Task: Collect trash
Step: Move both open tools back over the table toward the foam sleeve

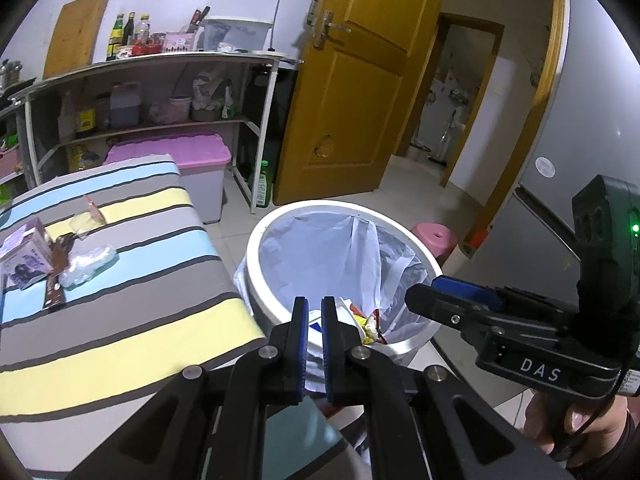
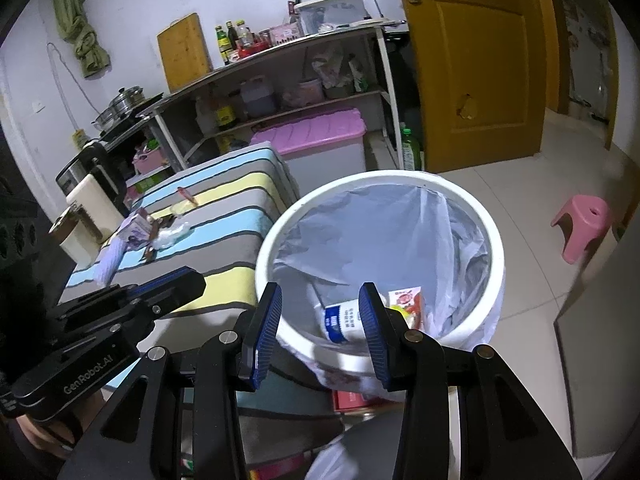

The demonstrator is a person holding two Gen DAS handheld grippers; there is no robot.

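Observation:
A white trash bin with a clear liner stands beside the striped table. In it lie a white-and-blue carton and red and yellow wrappers. On the table lie a purple carton, a brown wrapper, crumpled clear plastic and a yellowish packet. My left gripper is shut and empty over the bin's near rim. My right gripper hangs open over the bin, holding nothing.
A pink-lidded storage box and a loaded metal shelf stand behind the table. Right of the shelf is a yellow door. A pink stool sits on the tiled floor. Kettles stand at the table's far left.

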